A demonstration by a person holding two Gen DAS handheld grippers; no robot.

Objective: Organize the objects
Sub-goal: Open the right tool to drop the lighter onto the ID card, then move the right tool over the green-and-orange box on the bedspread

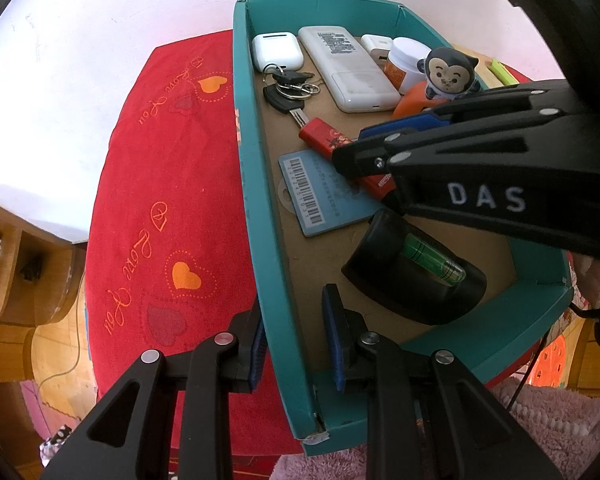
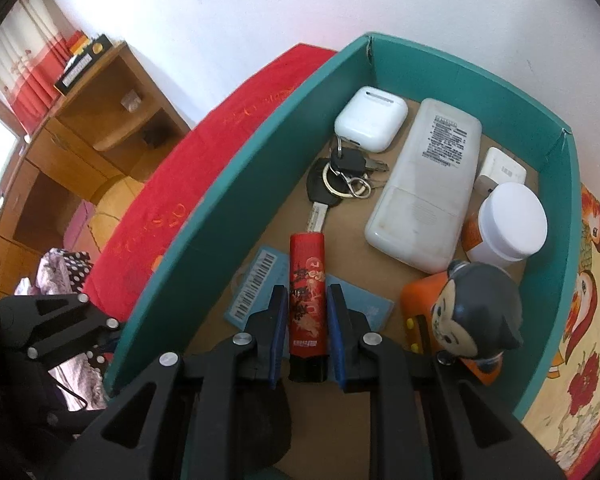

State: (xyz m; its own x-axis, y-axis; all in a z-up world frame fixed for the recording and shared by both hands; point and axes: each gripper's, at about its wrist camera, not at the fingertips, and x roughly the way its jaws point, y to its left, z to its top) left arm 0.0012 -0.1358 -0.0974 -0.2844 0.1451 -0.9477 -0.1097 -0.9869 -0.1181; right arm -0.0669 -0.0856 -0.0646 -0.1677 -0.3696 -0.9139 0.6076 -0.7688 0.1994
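- Teal box (image 1: 256, 184) serves as the landmark: an open cardboard tray with a brown floor, resting on a red cloth (image 1: 160, 184) printed with hearts
- Right hand-held gripper (image 2: 307, 332) reaches into the box, its blue pads on either side of a red tube (image 2: 307, 300); whether they press the tube or stand just off it cannot be told
- The red tube lies over a blue barcode card (image 2: 256, 284) on the box floor, its far end close to the tip of a black-headed key (image 2: 320, 196)
- Left hand-held gripper (image 1: 296, 344) straddles the box's side wall near the near corner, one pad outside and one inside, jaws spread and not visibly clamping
- Toward the box's far wall lie a white earbud case (image 2: 370, 118), a white remote (image 2: 424, 184), a small white charger (image 2: 502, 168) and a white-lidded jar (image 2: 508, 224)
- A monkey figurine (image 2: 476, 312) on an orange base stands by the box wall just beside the jar
- A black holder with a green vial (image 1: 416, 276) sits near the box's near wall
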